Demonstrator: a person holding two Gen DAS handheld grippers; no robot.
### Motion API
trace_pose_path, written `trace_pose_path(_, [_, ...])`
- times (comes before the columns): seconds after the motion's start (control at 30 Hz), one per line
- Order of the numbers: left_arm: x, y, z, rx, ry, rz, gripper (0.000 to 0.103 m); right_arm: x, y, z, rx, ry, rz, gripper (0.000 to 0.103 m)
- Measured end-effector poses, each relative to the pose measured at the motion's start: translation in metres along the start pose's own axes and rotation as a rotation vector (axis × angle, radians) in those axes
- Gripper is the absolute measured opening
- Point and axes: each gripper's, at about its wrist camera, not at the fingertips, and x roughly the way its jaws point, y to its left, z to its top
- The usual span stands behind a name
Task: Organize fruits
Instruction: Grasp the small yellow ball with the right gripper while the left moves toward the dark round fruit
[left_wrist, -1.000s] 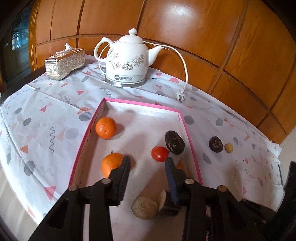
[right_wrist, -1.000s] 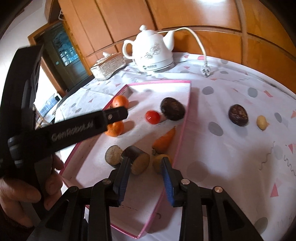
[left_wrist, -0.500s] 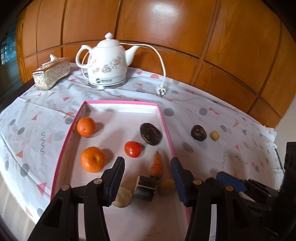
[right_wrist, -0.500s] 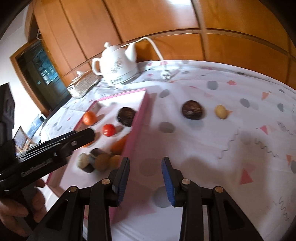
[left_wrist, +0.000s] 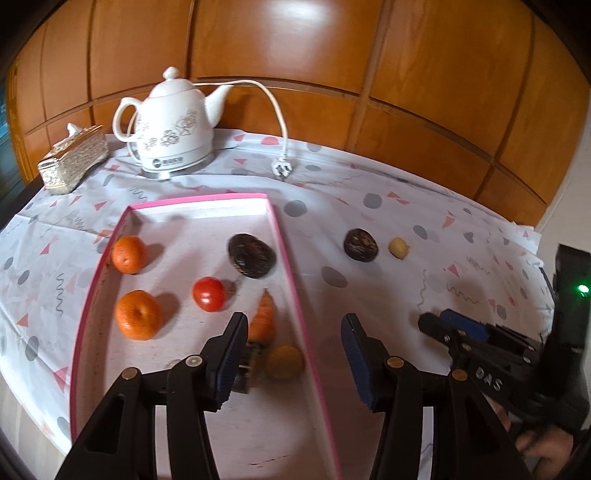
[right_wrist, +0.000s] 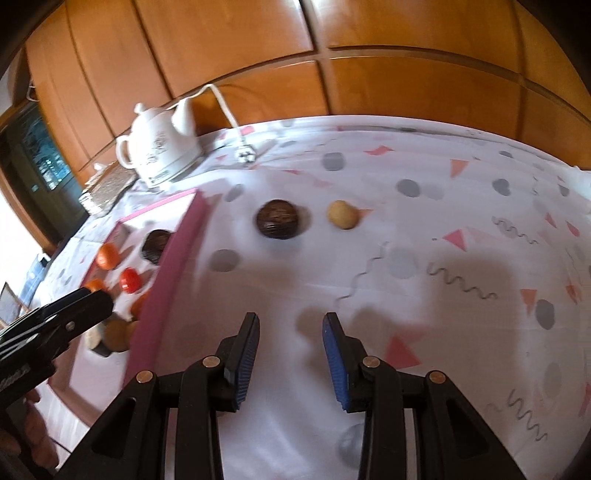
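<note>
Left wrist view, reading left to right: a patterned tissue box (left_wrist: 72, 162) sits at the far left of the desk (left_wrist: 388, 280), which is covered by a white cloth printed with dots and triangles. Beside it stands a white ceramic kettle (left_wrist: 171, 125), its cord ending in a loose plug (left_wrist: 281, 169). Nearer the camera lies a pink-rimmed tray (left_wrist: 291, 266). It holds two oranges (left_wrist: 127, 254) (left_wrist: 138, 314), a red tomato (left_wrist: 209, 294), a dark brown fruit (left_wrist: 252, 255), a carrot (left_wrist: 263, 316), a yellow fruit (left_wrist: 284, 362) and a dark cut piece, blurred and partly hidden by a finger. The left gripper (left_wrist: 293, 352) hangs above the tray's right rim, its jaws moderately apart and holding nothing; the yellow fruit and rim show in the gap. On the cloth to the right of the tray lie a second dark round fruit (left_wrist: 361, 245) and, just beside it, a small pale yellow fruit (left_wrist: 398, 248). The right gripper (left_wrist: 439, 325) enters from the lower right.

Right wrist view, same order: the left gripper's finger crosses the lower left, then the tray with its fruits, then the dark round fruit and the pale yellow fruit on open cloth. The right gripper hangs above bare cloth, near these two but well short of them, its jaws narrowly apart and empty.
</note>
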Motion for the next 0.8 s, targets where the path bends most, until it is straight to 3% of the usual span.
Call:
trace_pose_path(0.43, [0.016, -0.040, -0.004, 0.085, 0.035, -0.078, 0.053, 0.027, -0.037, 0.024, 0.035, 0.012, -0.069, 0.036])
trace_pose_path(0.8, [0.032, -0.050, 0.004, 0.079, 0.054, -0.077, 0.054, 0.060, -0.031, 0.055, 0.002, 0.015, -0.064, 0.035])
